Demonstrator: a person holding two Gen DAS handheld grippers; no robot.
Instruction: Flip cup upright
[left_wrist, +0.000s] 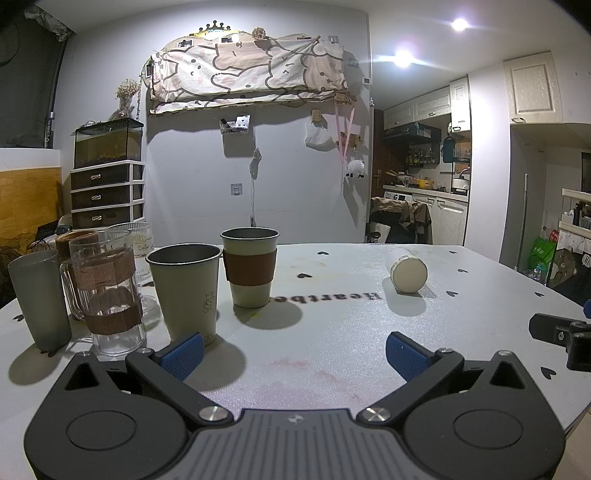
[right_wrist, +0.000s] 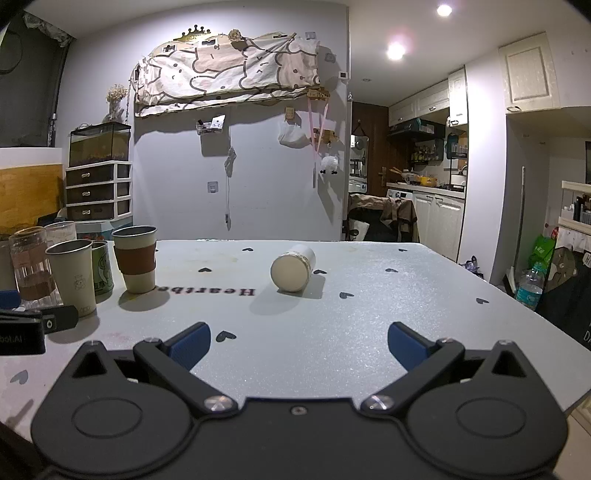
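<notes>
While both hand-held grippers gape wide, the cup lies sideways on the heart-printed table.

Both grippers, the left gripper and the right gripper, share one build: matte black bodies with round embossed discs, silver pivot screws, and ribbed blue finger pads.

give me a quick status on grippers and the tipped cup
Left gripper open, empty. Right gripper open, empty. White cup on its side on the table, untouched. Path to it clear.
</notes>
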